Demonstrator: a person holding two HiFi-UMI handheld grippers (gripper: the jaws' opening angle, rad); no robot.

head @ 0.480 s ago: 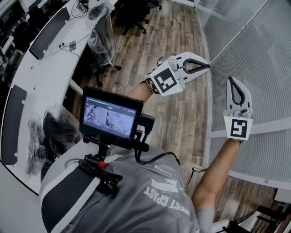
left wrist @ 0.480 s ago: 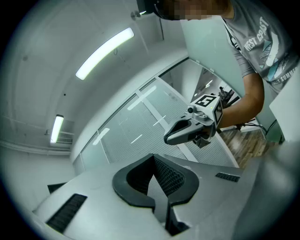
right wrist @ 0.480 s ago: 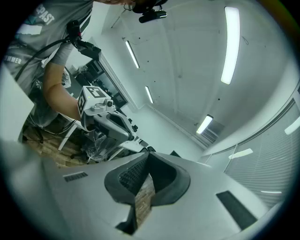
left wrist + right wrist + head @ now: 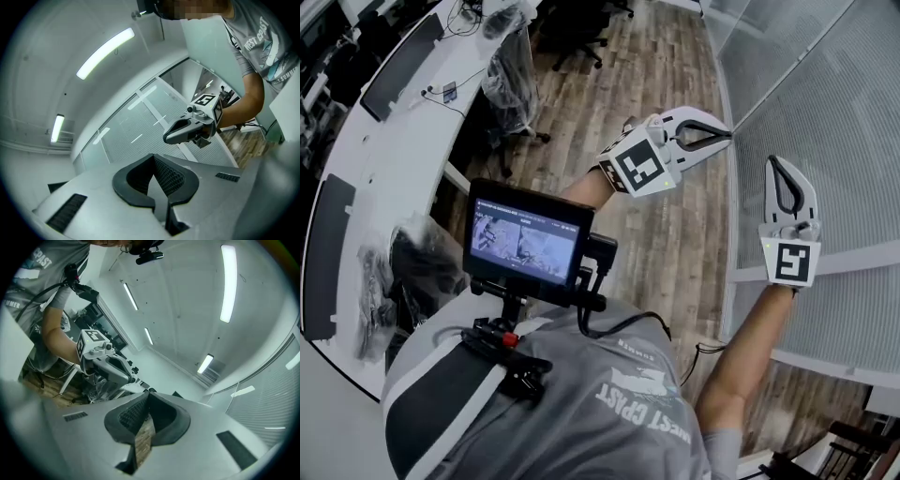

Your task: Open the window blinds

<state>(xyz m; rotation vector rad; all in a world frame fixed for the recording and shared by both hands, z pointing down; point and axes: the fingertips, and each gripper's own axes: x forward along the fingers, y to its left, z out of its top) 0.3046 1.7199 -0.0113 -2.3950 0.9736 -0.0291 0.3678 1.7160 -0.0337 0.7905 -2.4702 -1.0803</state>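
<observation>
Window blinds [image 4: 834, 103] hang beside left tool [image 4: 727, 134] and right tool [image 4: 781, 164], both pinched together empty, so prodding slats might bend them.

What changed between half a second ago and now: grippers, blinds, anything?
Nothing visibly changed. The left gripper and right gripper stay raised beside the window blinds, each with its jaws together and nothing between them. The blinds look the same as before.
</observation>
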